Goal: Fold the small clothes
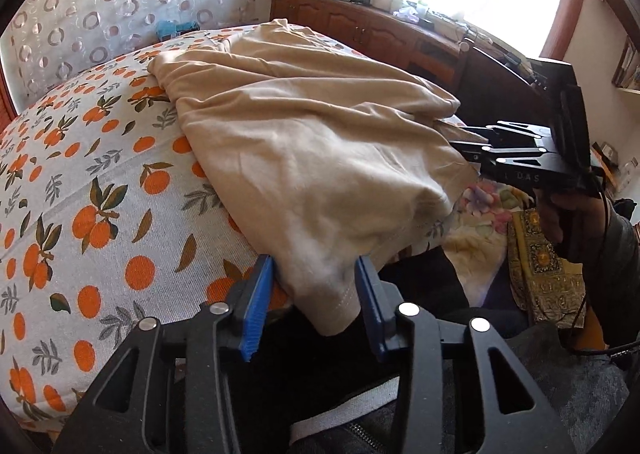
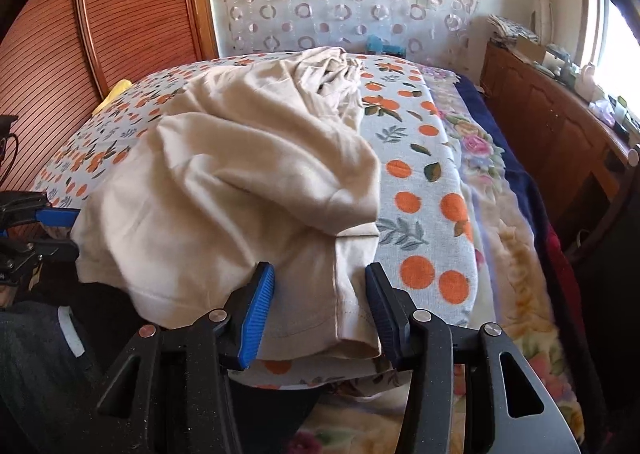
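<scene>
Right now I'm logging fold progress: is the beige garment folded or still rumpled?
Still rumpled: the beige garment lies bunched in loose creases on the orange-print sheet, with no neat fold.

One beige garment (image 1: 304,142), two claws (image 1: 316,306).

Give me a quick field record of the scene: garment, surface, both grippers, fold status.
garment: beige garment, rumpled, near hem hanging over the bed edge
surface: orange-print sheet on a bed
left gripper: jaws apart, hem corner between the pads, not clamped
right gripper: jaws apart around the hem's other corner, no firm pinch visible
fold status: not yet folded, cloth bunched
</scene>
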Tool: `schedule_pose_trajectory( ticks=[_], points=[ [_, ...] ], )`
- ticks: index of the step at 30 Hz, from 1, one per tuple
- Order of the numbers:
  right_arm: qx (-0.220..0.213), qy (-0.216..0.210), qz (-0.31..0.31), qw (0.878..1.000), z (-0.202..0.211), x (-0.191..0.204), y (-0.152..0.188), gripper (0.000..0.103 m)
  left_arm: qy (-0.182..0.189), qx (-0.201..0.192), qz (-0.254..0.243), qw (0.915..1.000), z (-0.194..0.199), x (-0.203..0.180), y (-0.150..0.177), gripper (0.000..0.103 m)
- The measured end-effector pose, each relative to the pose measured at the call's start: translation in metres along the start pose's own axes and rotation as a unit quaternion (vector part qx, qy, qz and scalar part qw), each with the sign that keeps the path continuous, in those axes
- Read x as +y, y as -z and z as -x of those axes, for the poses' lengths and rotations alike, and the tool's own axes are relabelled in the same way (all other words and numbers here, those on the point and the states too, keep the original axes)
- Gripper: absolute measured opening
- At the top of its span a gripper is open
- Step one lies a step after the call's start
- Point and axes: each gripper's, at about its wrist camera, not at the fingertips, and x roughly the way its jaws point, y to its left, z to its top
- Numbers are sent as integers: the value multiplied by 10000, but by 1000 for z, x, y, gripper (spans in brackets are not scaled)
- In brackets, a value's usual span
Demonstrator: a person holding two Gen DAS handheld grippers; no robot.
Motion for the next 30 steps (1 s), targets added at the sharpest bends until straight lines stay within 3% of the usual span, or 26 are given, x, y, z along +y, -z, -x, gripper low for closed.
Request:
schedule_pose_trajectory(
  ticks=[2, 3, 7, 8, 9, 10, 13, 24, 30],
  points=[
    [12, -172, 46, 9998, 2, 3, 2, 12, -74, 15, -52, 10000, -1, -3, 0, 40],
    [32, -290, 96, 9995, 3, 7, 3, 9, -111, 23, -83, 9999, -2, -5, 0, 40],
    [-46, -304, 223, 9993, 6, 14, 6, 6, -138, 63, -174, 9997, -4, -9, -2, 37],
    [-102, -342, 187, 9992, 8, 13, 6, 6, -146, 62, -175, 9997, -4, -9, -3, 32],
    [-155, -356, 158, 9991, 10, 12, 7, 6, -200, 69, -166, 9996, -5, -8, -3, 13],
    [-215, -380, 121, 9990, 12, 11, 6, 6, -164, 94, -151, 9997, -5, -6, -4, 6],
    [-439, -416, 1, 9982, 23, 5, 3, 5, 54, 49, -144, 9999, 6, -4, -5, 5],
    [-1447, -664, -63, 9872, 121, -4, -27, 5, 825, -989, 71, 9916, 126, 5, -33, 5],
    [-1415, -679, 39, 9876, 120, -4, -47, 5, 846, -1017, 362, 9905, 120, 37, -66, 5]
  ],
)
